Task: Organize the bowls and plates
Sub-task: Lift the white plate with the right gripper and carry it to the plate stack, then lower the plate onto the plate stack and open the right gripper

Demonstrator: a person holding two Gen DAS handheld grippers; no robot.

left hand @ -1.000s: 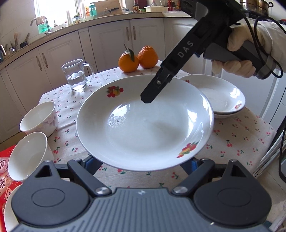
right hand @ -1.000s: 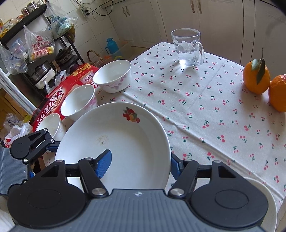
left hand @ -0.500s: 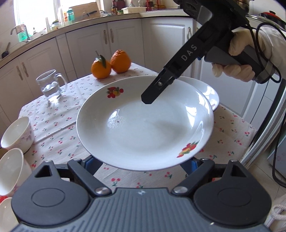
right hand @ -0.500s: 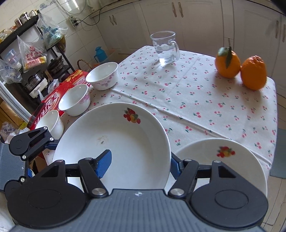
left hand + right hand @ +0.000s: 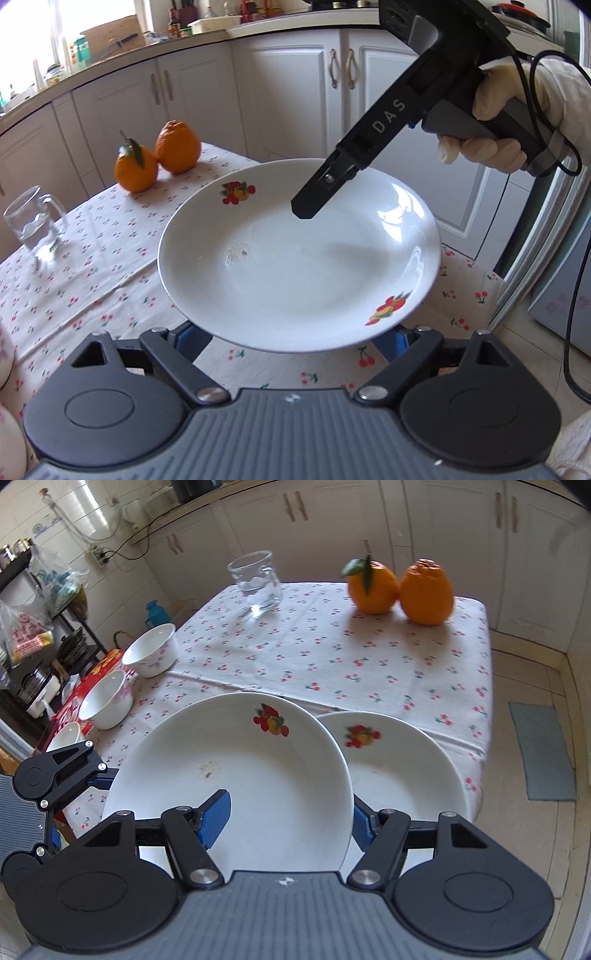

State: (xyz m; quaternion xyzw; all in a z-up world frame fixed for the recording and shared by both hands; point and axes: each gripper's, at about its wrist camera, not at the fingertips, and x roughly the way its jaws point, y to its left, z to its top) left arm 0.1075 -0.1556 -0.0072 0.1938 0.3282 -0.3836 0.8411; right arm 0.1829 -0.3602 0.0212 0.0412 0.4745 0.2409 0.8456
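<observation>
A white plate with fruit prints is held in the air over the table's right side; it also shows in the right wrist view. My right gripper is shut on the plate's rim, one blue pad lying on its inside; it also shows in the left wrist view. My left gripper sits under the plate's near edge, its fingertips hidden by the plate. A stack of matching plates rests on the table just right of the held plate.
Several white bowls stand along the table's left edge beside a red box. A glass mug and two oranges stand at the far side. The cherry-print cloth covers the table.
The held plate has moved right, toward and above the plate stack. In the left wrist view the bowls have slid out of sight and the stack is now hidden under the plate.
</observation>
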